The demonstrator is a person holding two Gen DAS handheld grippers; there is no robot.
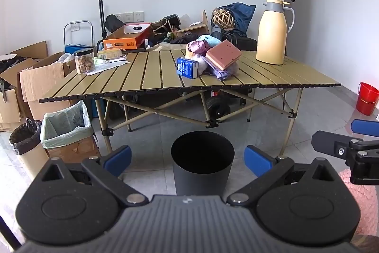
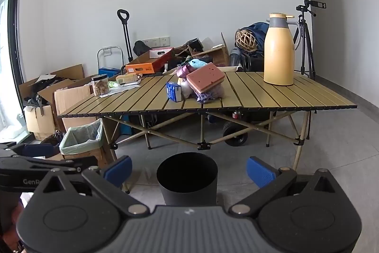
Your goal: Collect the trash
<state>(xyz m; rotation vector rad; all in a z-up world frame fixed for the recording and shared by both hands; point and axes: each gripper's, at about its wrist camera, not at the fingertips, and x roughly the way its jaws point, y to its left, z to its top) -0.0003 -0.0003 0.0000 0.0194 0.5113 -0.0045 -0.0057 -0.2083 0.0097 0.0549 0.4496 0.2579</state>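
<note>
A white-walled room holds a slatted folding table, set back from both grippers. At far left, a jar stands on papers. At centre lies the likely trash: a blue carton touching a heap of cloths topped by a pink sponge. At right stands a yellow jug. A black bin waits on the floor, near, probably to receive waste. The left gripper and right gripper are spread wide, holding nothing.
</note>
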